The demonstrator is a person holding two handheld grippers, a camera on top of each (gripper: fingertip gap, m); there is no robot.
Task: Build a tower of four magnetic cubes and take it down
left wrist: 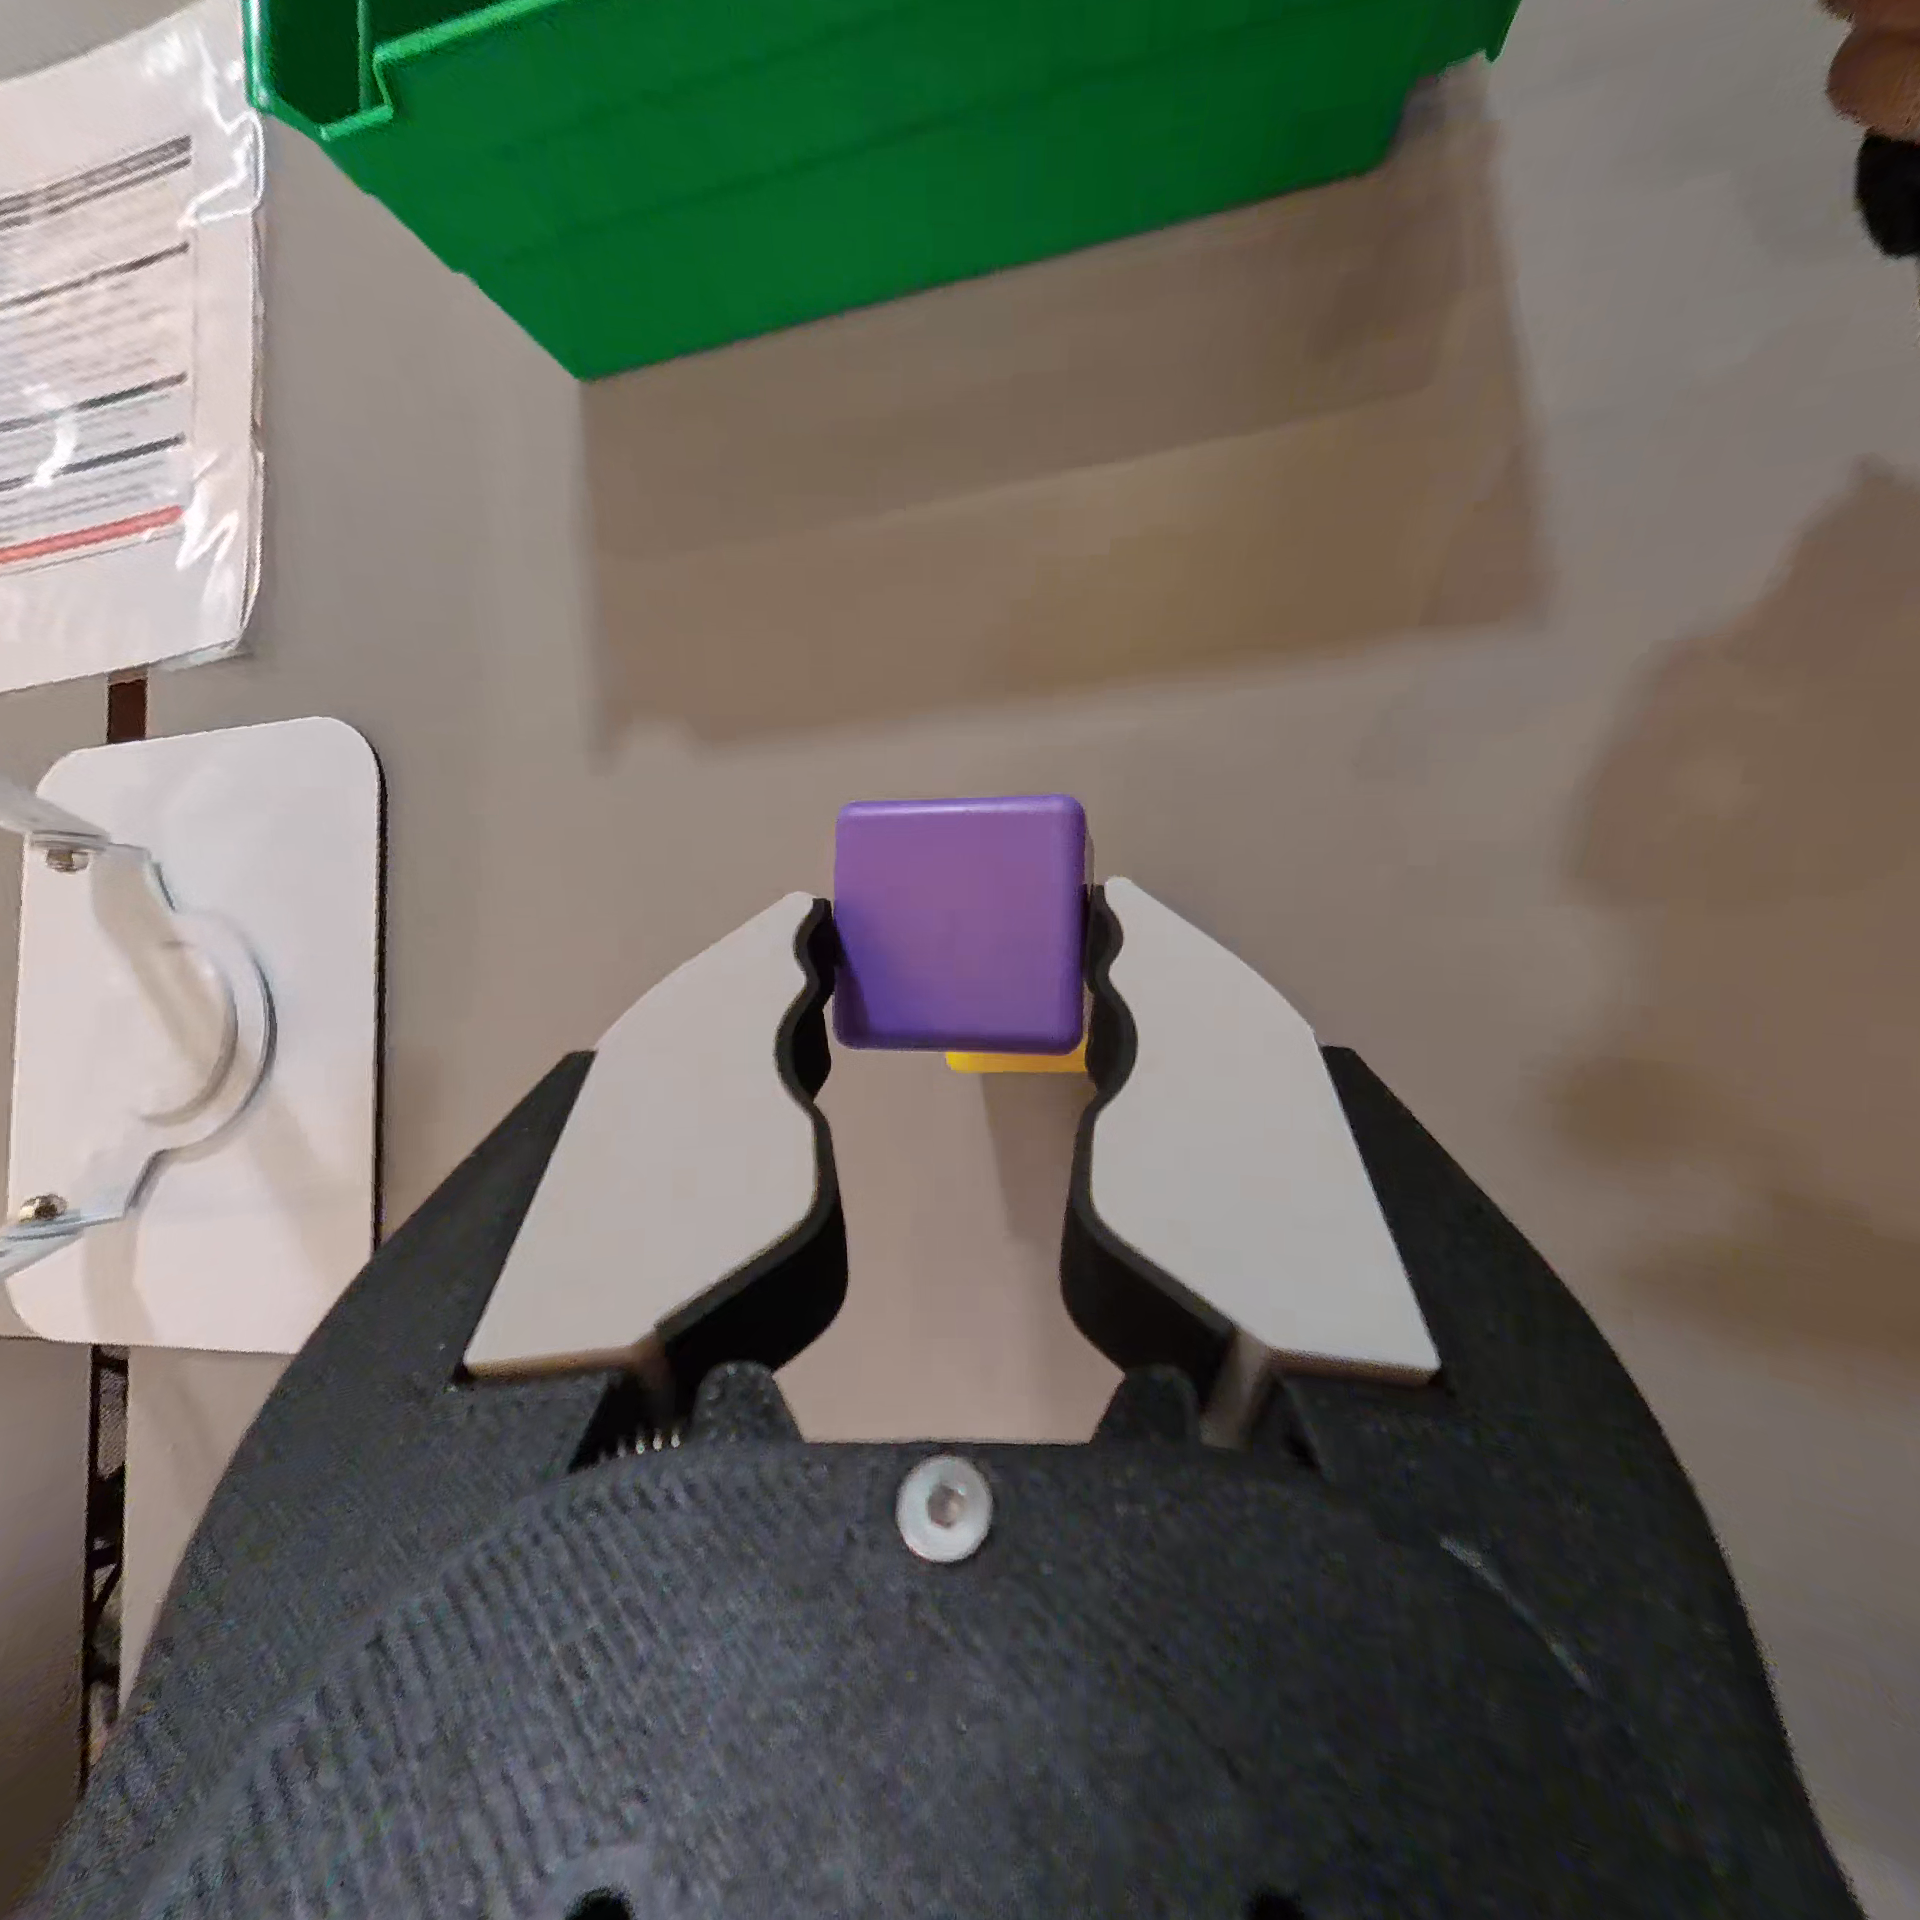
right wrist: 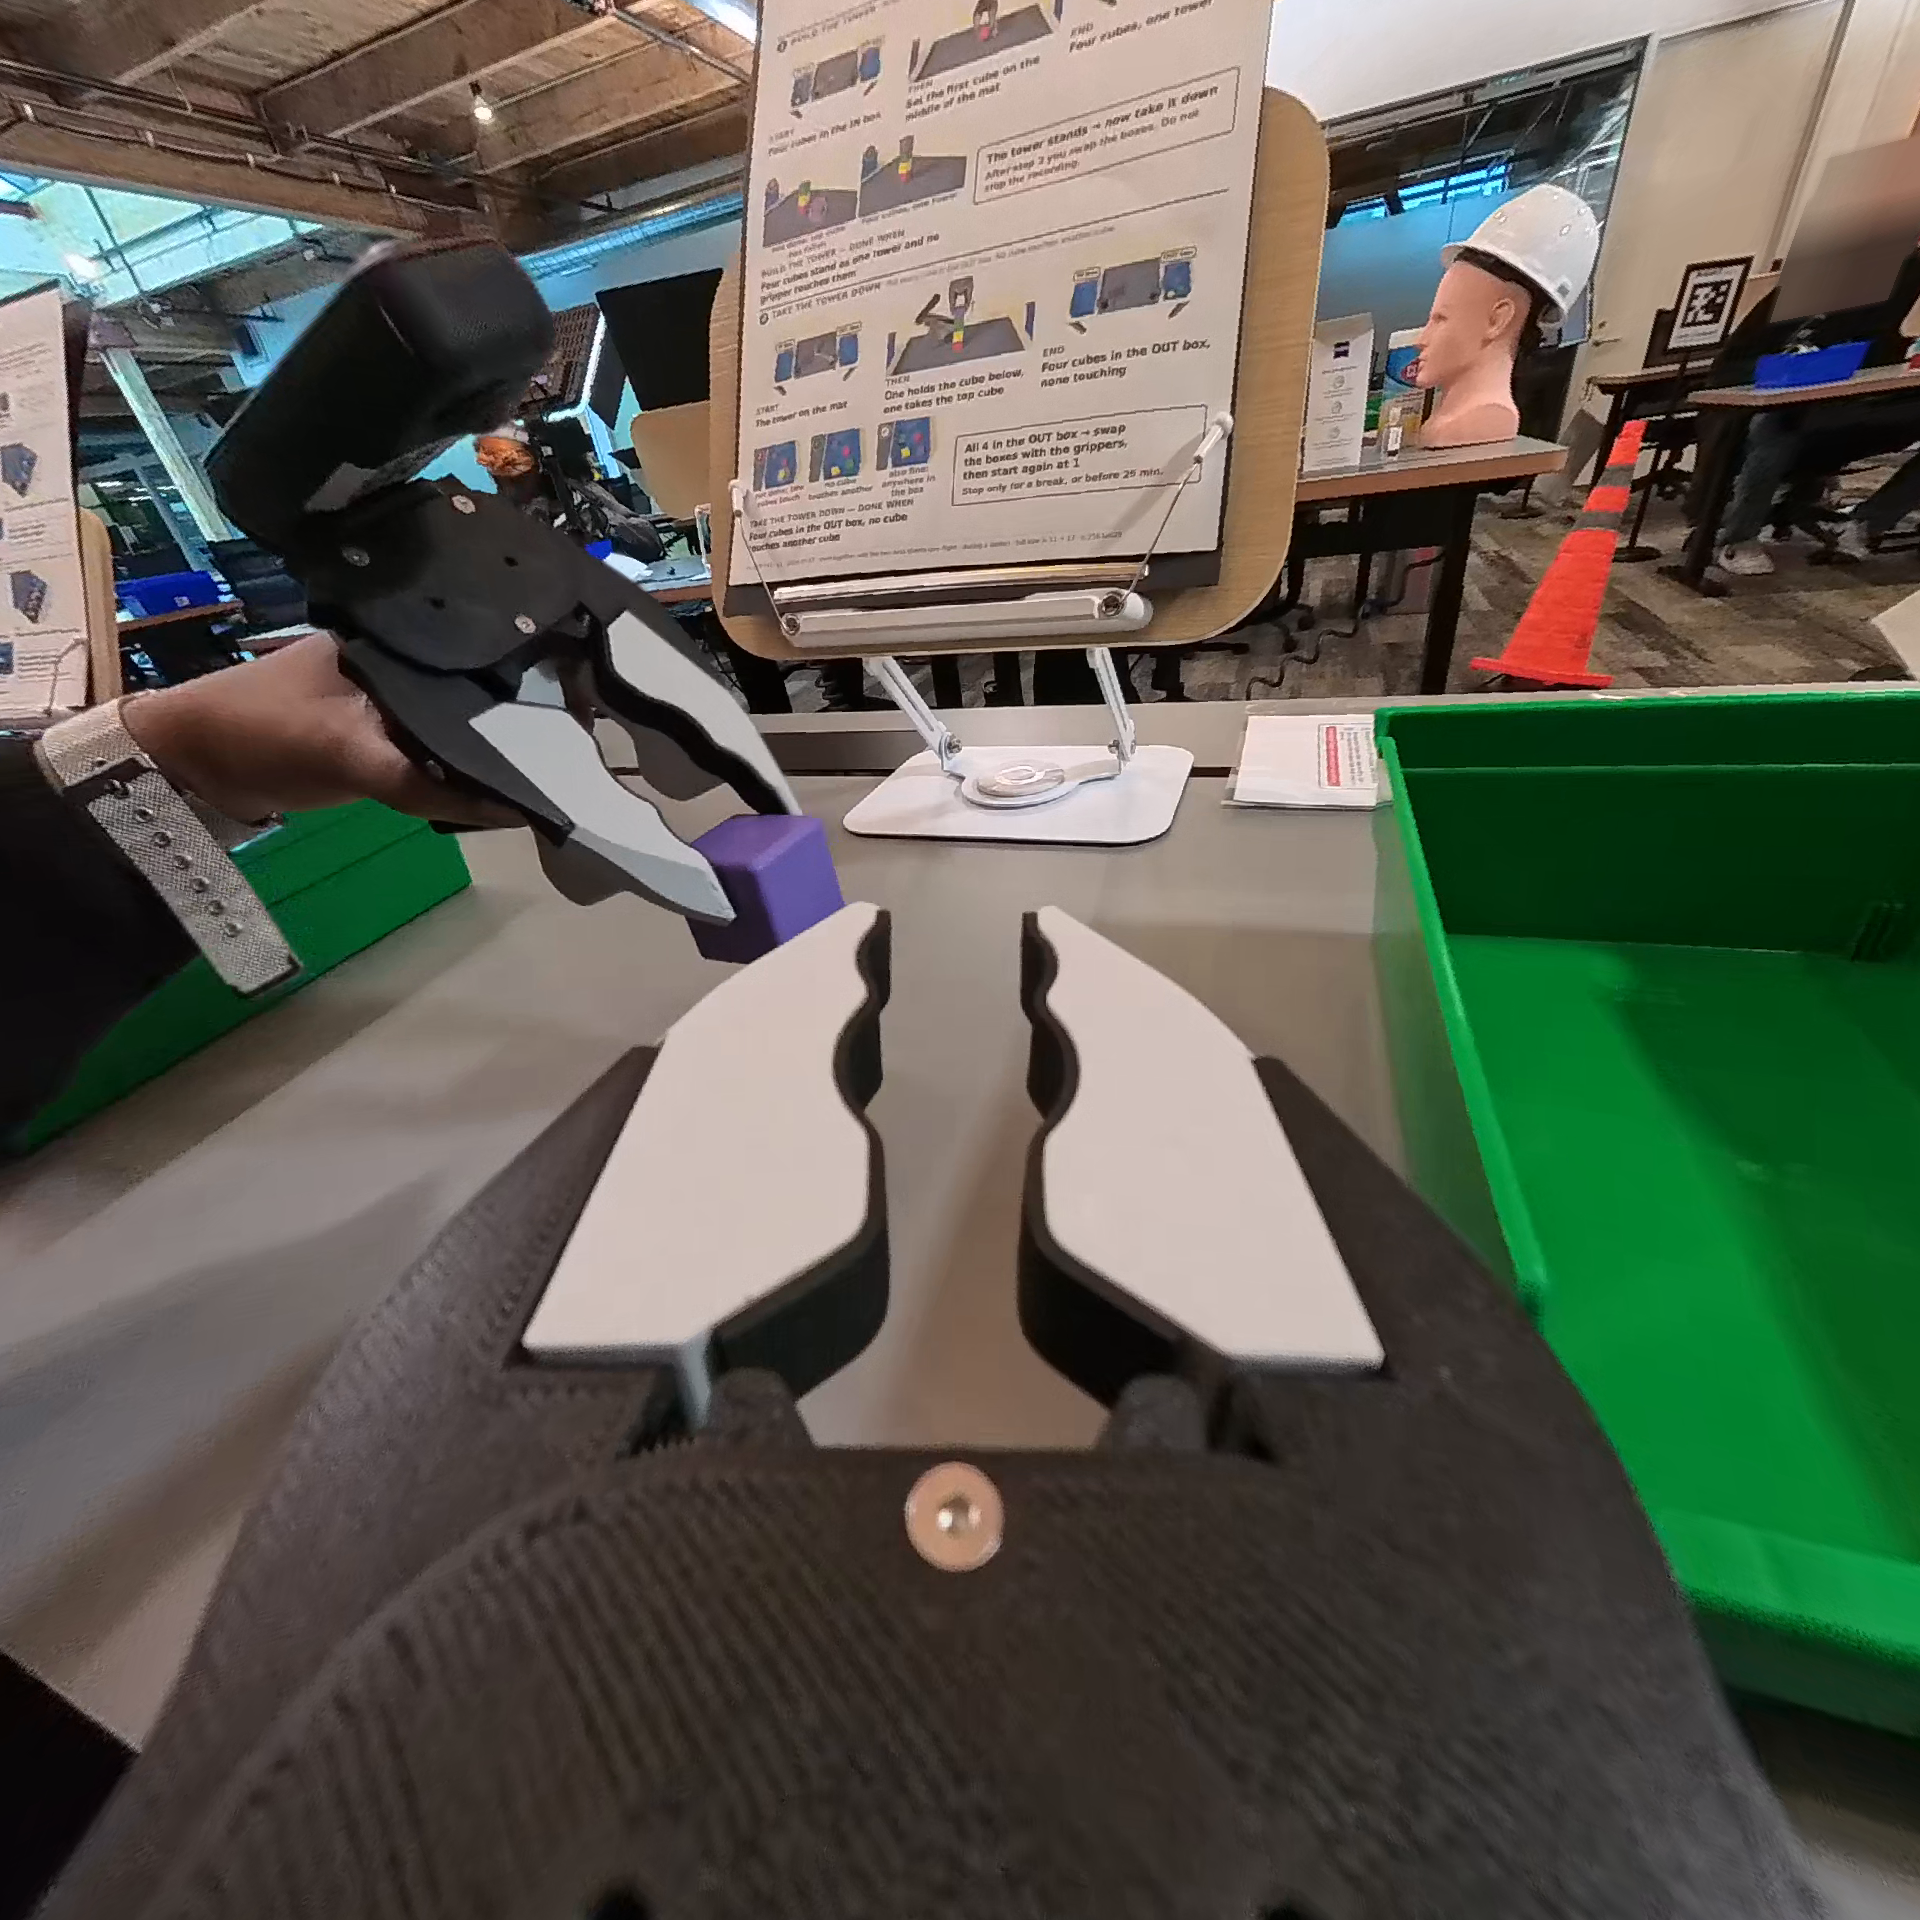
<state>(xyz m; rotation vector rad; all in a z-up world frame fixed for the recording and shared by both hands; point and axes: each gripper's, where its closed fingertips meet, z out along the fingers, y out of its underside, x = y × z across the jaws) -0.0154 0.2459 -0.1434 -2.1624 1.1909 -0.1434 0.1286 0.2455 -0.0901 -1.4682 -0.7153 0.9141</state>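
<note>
My left gripper (left wrist: 961,914) is shut on a purple cube (left wrist: 961,925), gripping its two sides above the grey table (left wrist: 1299,935). A sliver of a yellow block (left wrist: 1013,1062) shows just under the cube. In the right wrist view the left gripper (right wrist: 753,857) comes in from the left, held by a hand (right wrist: 281,748), with the purple cube (right wrist: 774,883) in its tips. My right gripper (right wrist: 956,920) is open with a narrow gap and empty. Its left fingertip (right wrist: 831,956) lies just in front of the cube. The yellow block is hidden in this view.
A green bin (right wrist: 1662,1143) stands at the right, and it shows beyond the cube in the left wrist view (left wrist: 831,208). Another green bin (right wrist: 343,873) is at the left. A document stand (right wrist: 1018,790) with a printed sheet and a sleeved paper (left wrist: 104,364) are at the table's back. Across from one pair of fingers to the other is roughly 15 cm.
</note>
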